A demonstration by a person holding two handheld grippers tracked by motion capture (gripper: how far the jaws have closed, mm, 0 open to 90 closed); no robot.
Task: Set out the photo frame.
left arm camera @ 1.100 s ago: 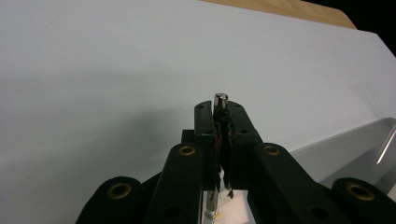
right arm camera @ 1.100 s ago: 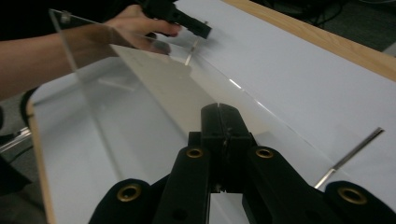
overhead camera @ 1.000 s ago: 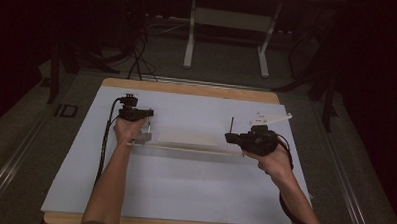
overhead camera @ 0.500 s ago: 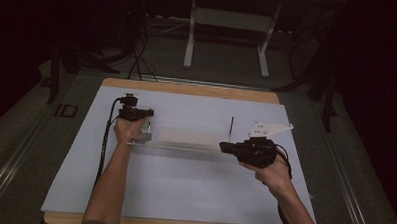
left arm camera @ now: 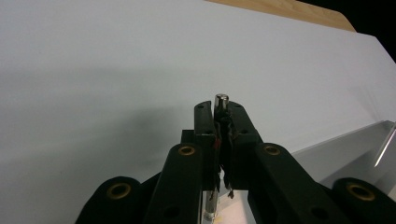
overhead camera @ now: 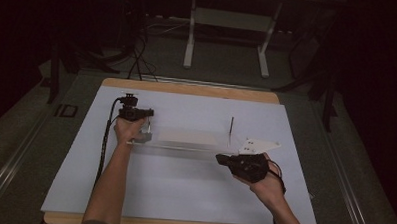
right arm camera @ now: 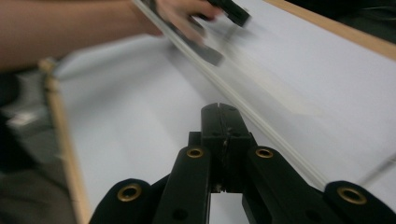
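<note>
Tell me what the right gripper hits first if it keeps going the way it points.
Probably bare white table sheet: the right gripper, jaws shut and empty, aims beside the clear acrylic panel, not at it. Depth is unclear.

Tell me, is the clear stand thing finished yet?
Not yet. One thin rod already stands upright on the clear plate. The left gripper is clamping a metal pin at the plate's other end. The right gripper is shut and empty, so more work probably remains.

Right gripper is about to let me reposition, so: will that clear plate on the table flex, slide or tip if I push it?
The clear plate looks straight-edged, so probably stiff. It lies on smooth white sheet, so it may slide. The left gripper, shut on a metal pin at one end, likely makes it pivot.
</note>
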